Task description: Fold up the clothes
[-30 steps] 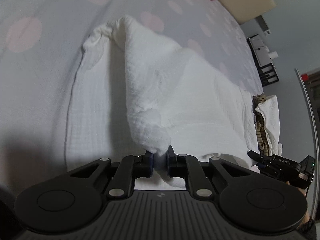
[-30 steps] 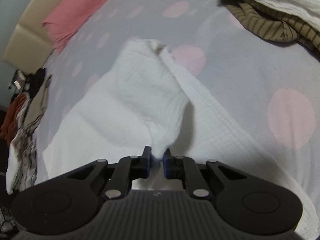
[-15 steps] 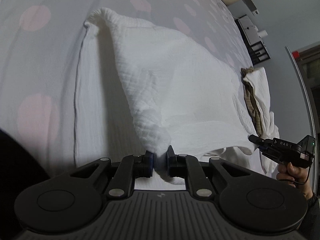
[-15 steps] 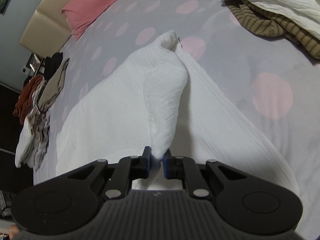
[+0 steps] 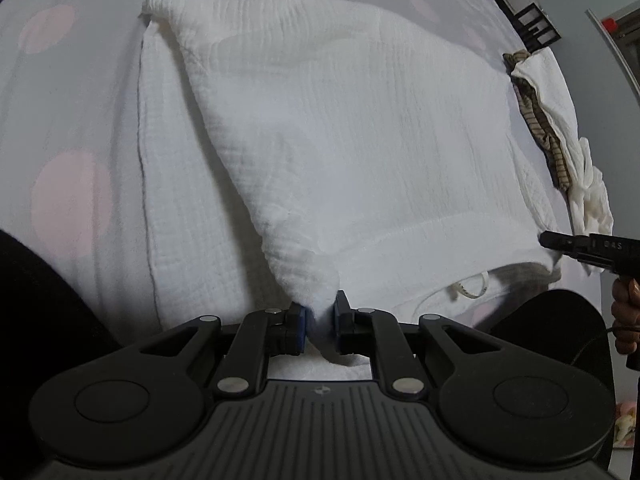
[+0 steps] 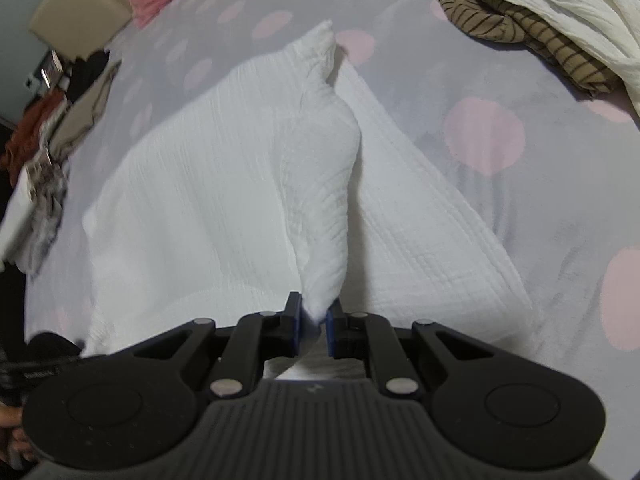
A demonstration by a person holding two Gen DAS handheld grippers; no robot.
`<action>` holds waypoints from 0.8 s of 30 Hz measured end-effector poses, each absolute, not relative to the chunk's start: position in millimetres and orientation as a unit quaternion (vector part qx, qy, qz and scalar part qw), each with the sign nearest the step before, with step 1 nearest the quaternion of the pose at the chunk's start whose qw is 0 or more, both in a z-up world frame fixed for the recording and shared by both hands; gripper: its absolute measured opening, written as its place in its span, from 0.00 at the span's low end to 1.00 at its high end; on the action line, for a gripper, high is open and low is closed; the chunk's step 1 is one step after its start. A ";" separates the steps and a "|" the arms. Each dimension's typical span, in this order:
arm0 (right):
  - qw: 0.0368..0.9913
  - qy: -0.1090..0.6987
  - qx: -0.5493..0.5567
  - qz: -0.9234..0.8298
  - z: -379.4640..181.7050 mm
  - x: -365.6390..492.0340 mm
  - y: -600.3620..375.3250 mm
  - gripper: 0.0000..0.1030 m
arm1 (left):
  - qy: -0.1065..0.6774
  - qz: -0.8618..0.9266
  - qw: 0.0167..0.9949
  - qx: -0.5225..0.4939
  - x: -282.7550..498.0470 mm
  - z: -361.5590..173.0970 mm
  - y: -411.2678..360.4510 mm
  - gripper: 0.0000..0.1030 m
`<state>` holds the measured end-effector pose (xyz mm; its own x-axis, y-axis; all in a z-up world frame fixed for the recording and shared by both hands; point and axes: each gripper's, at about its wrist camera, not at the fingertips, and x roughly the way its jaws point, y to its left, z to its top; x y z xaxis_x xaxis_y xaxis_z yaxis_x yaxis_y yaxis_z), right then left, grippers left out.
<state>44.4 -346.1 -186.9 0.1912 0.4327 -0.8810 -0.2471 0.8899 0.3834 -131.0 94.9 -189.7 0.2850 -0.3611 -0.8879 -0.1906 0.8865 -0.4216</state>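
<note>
Bedsheet (image 6: 520, 208), lilac with pink dots; headboard (image 6: 76, 12) beige.

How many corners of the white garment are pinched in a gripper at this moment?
2. The left gripper pinches one corner of the white garment, near its own camera. The right gripper pinches another corner. The other corners lie on the bed or are hidden.

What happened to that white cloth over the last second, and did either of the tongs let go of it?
Neither let go. Both tongs, left and right, stay clamped on corners of the white cloth and have pulled the lifted layer back over the part lying on the bed, so it looks wider and flatter now. The striped garment has not moved.
</note>
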 end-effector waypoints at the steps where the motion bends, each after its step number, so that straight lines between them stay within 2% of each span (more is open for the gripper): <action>1: 0.766 0.599 0.069 0.223 -189.1 43.8 -344.7 0.13 | 0.596 -0.057 0.767 -0.232 -132.9 -188.0 95.3 0.10; 8: 0.751 0.615 0.022 0.237 -192.9 38.5 -335.4 0.13 | 0.614 -0.073 0.757 -0.211 -141.2 -181.8 90.3 0.10; 17: 0.754 0.611 -0.034 0.239 -205.9 37.0 -322.3 0.13 | 0.644 -0.057 0.745 -0.162 -120.5 -206.3 71.2 0.12; 19: 0.750 0.615 -0.058 0.236 -211.8 39.3 -315.4 0.13 | 0.658 -0.056 0.735 -0.151 -116.6 -212.2 66.9 0.18; 22: 0.736 0.628 -0.102 0.232 -216.9 41.2 -305.9 0.28 | 0.697 -0.055 0.698 -0.154 -113.9 -223.0 66.8 0.22; 23: 0.730 0.631 -0.125 0.231 -218.0 40.6 -302.3 0.38 | 0.692 -0.058 0.702 -0.156 -114.5 -217.8 68.8 0.23; 24: 0.730 0.628 -0.141 0.230 -217.2 39.6 -300.3 0.42 | 0.687 -0.062 0.706 -0.158 -115.2 -212.2 70.7 0.25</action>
